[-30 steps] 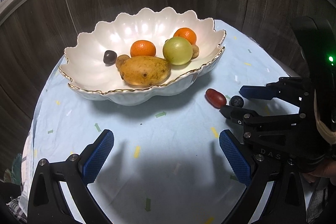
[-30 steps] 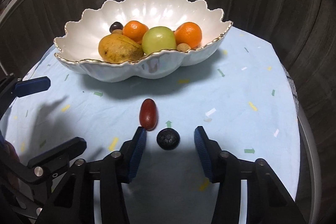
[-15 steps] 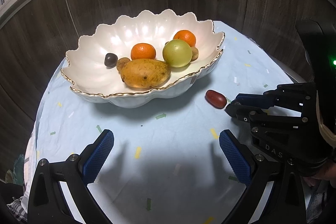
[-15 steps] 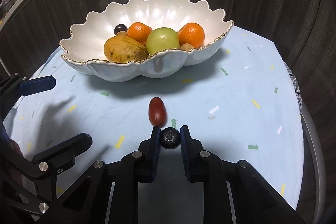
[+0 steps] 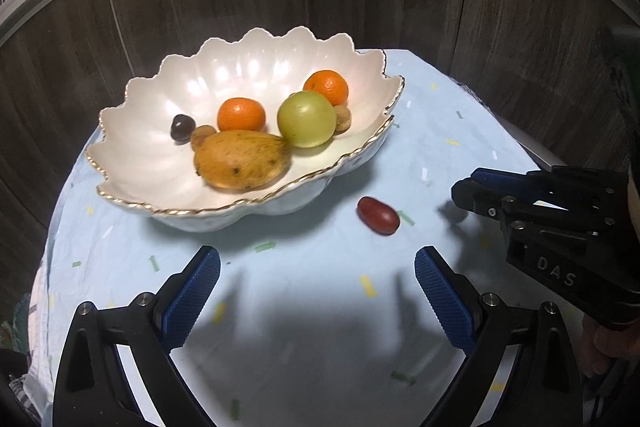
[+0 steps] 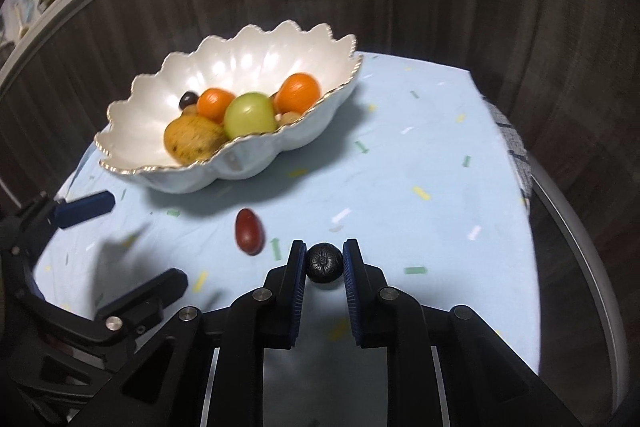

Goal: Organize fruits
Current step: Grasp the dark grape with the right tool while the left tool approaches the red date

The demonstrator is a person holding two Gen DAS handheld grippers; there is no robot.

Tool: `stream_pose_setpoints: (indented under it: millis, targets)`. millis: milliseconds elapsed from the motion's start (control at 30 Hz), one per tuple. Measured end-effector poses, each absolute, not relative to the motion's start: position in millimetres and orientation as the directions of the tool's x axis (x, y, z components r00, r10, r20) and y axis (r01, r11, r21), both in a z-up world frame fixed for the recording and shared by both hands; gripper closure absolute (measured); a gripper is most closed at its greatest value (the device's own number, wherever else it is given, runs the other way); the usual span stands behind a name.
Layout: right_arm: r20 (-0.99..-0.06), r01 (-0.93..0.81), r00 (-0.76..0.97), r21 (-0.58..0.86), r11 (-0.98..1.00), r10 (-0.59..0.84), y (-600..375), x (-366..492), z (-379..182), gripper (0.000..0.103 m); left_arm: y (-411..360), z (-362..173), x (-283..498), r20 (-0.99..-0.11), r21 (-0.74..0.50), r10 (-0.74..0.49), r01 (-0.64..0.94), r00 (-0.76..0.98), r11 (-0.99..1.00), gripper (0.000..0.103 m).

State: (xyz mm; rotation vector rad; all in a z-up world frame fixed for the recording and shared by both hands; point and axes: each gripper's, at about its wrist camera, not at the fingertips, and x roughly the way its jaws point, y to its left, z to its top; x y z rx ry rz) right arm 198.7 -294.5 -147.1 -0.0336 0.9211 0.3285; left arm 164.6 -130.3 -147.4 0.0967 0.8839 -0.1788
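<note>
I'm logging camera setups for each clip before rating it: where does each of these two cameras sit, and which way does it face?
Left wrist: rides the left tongs, angled down over the table toward the shell bowl; own blue pads stand apart with nothing between them, and the right tongs enter from the right edge.
Right wrist: rides the right tongs, angled down toward the bowl; own pads pinch a small black fruit, and the left tongs show at the left edge.
Shared: bowl with its fruit, red fruit on the blue cloth.
</note>
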Motion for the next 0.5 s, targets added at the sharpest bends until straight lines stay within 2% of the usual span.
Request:
stream_pose_setpoints:
  millis: [167,300,500]
  targets:
    - [-0.781,-0.251,0.571,0.125,0.96,0.251,-306,202,-145,0.083,-138,-151,174,-0.78,-0.003,-0.119,0.187,0.614,0.982,0.01]
    - [-0.773,-0.235,0.583,0.132,0.963,0.248,-311,203,-142,0.083,-144,-158,182,-0.795,-0.01,-0.116,0.179,0.595,0.984,0.024]
    - [-0.765,-0.229,0.587,0.155,0.961,0.264,-315,204,-141,0.083,-156,-164,188,-0.803,-0.019,-0.121,0.178,0.584,0.984,0.029]
